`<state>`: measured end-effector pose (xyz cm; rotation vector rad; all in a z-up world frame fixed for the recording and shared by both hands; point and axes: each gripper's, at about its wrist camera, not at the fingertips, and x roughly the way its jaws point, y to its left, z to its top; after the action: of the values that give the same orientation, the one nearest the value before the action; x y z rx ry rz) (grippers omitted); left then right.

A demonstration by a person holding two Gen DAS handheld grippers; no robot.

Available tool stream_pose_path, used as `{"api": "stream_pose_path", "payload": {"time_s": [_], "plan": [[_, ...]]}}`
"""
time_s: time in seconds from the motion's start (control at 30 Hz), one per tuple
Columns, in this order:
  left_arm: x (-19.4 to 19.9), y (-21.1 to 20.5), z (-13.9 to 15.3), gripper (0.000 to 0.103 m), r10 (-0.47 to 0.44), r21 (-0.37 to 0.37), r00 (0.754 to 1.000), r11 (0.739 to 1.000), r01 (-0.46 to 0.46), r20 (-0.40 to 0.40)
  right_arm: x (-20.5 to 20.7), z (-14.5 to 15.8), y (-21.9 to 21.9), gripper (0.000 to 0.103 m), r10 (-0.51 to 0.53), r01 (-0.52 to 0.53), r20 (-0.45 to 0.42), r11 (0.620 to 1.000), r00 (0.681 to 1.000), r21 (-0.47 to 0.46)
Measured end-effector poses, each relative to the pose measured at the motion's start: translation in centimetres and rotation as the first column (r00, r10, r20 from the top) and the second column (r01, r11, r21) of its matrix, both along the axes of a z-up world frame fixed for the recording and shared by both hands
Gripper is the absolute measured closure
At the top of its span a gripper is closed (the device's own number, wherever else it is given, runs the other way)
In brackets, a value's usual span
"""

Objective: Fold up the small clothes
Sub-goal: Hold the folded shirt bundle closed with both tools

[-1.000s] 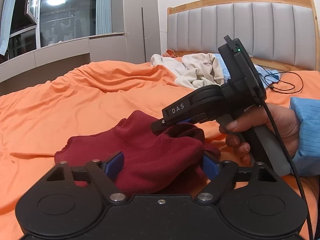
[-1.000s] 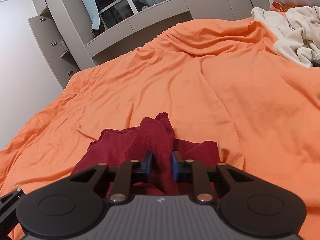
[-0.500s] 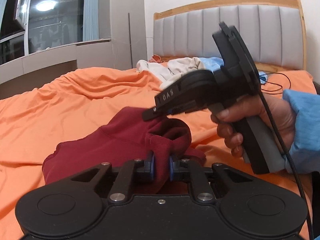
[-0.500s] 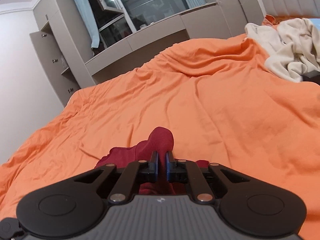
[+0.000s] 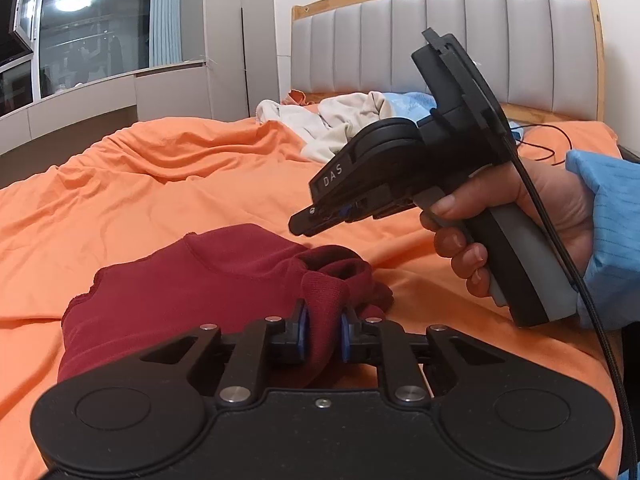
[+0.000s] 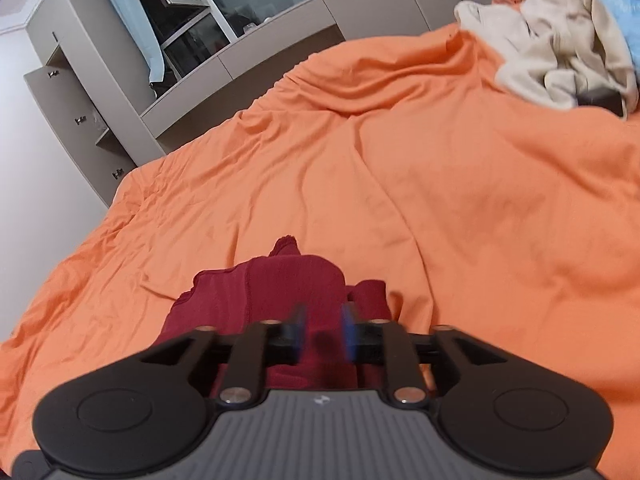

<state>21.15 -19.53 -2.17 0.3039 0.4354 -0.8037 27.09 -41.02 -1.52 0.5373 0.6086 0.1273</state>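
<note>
Orange bedsheet (image 6: 400,168), grey padded headboard (image 5: 440,48), dark window (image 5: 92,36), grey cabinets (image 6: 80,92).

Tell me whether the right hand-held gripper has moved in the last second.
Yes: the right hand-held gripper has lifted up off the red garment, which lies on the orange sheet.

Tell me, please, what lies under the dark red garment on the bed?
The dark red garment rests directly on the orange bedsheet, which shows all around it. Whatever sits beneath its bunched folds is covered; nothing else pokes out at its edges.
</note>
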Motion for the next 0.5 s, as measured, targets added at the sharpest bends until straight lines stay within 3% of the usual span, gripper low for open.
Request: {"api": "stream_pose_path", "payload": {"time_s": [0.03,0.2,0.27,0.37,0.5], "plan": [[0.0,-0.1,-0.1,0.084,-0.002,0.004,1.0,1.0,0.002,-0.001,0.0,-0.1,0.0,0.06,0.001,-0.001,-0.006,1.0,1.0,-0.001],[-0.3,-0.4,-0.5,0.083,-0.007,0.021,1.0,1.0,0.007,0.002,0.4,-1.1,0.1,0.061,0.024,-0.022,-0.058,0.999,0.998,0.034],[-0.1,-0.6,-0.5,0.083,-0.006,0.023,1.0,1.0,0.006,0.003,0.5,-1.5,0.4,0.081,0.039,-0.035,-0.072,0.998,0.997,0.048],[0.0,-0.8,-0.5,0.083,-0.005,0.026,1.0,1.0,0.005,0.005,0.3,-1.5,0.9,0.093,0.041,-0.04,-0.065,0.999,0.997,0.019],[-0.1,-0.7,-0.6,0.084,-0.004,0.026,1.0,1.0,0.004,0.008,-0.4,-0.7,1.0,0.096,0.032,-0.032,-0.017,0.999,0.999,-0.002]]}}
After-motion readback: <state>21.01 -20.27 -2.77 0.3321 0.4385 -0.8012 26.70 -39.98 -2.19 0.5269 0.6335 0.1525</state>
